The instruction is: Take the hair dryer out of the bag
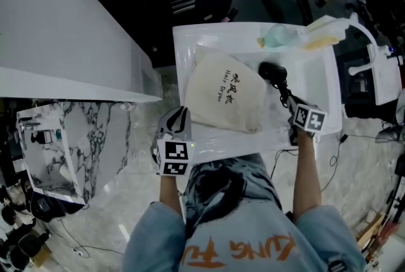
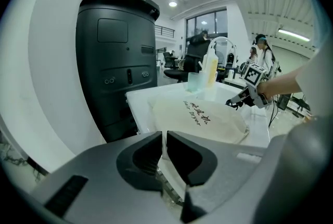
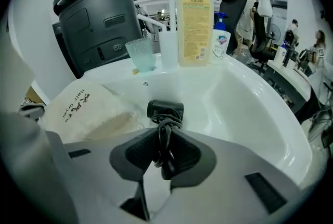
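Only the right gripper view shows the right gripper (image 3: 164,154) clamped on the wound cord of the black hair dryer (image 3: 165,110), which is over the white basin (image 3: 244,103) beside the cream cloth bag (image 3: 88,113), whose edge the nearly closed left gripper (image 2: 164,147) pinches.

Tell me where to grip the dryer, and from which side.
Grip the cord-wrapped handle from the near side. The dryer, over the sink, points its head away and that slim end toward the right gripper, which is shut on it.
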A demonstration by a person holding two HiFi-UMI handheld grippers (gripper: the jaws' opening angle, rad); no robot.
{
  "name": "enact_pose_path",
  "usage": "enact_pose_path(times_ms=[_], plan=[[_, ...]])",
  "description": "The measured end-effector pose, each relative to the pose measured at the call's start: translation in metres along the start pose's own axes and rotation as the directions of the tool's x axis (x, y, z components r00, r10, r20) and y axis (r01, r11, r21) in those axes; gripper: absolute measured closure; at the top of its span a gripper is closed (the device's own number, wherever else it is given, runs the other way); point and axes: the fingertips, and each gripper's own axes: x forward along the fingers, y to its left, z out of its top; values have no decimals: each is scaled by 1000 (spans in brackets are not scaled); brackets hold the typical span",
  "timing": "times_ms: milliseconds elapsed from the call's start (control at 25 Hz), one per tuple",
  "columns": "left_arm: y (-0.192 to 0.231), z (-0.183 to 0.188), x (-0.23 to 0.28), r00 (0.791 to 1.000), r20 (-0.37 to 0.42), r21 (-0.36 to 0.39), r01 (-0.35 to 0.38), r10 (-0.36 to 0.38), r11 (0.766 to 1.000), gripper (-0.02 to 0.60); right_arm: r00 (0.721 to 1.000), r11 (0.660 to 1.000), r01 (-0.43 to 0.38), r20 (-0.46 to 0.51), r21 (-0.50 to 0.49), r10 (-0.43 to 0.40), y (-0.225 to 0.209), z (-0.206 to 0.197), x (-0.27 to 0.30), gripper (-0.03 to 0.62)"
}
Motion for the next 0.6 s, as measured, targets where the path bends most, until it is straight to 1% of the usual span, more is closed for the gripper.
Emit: enact_pose_path(times_ms=[160,240,360,440,520,600], plan=[[-1,-3,1,1000,-4,-16,15,-15,1000,565,996,997,17,-85,-80,-24,5,-20,11,514],[-2,-6,3,999,-24,-18,36,-36,999,565,994,994,28,-103,-110,-39,7,-30,13,520],[-3,-7,0,996,-39,-24,76,-77,997,544,996,992,22,-81,-126,-32,14,-36,4,514],[-3,-1,-5,995,-19,-44,94,-95,995,520,998,993,-1,-62,-119,-7,21,-35,-3,514],[-4,9,-9,996,19,-57,86,-85,995,517,999,994,-22,-35,-110,19,27,-32,-10,516],[-9,21,-9,996,61,-66,64,-60,996,517,999,993,-37,-7,-114,36,32,-27,-17,520]])
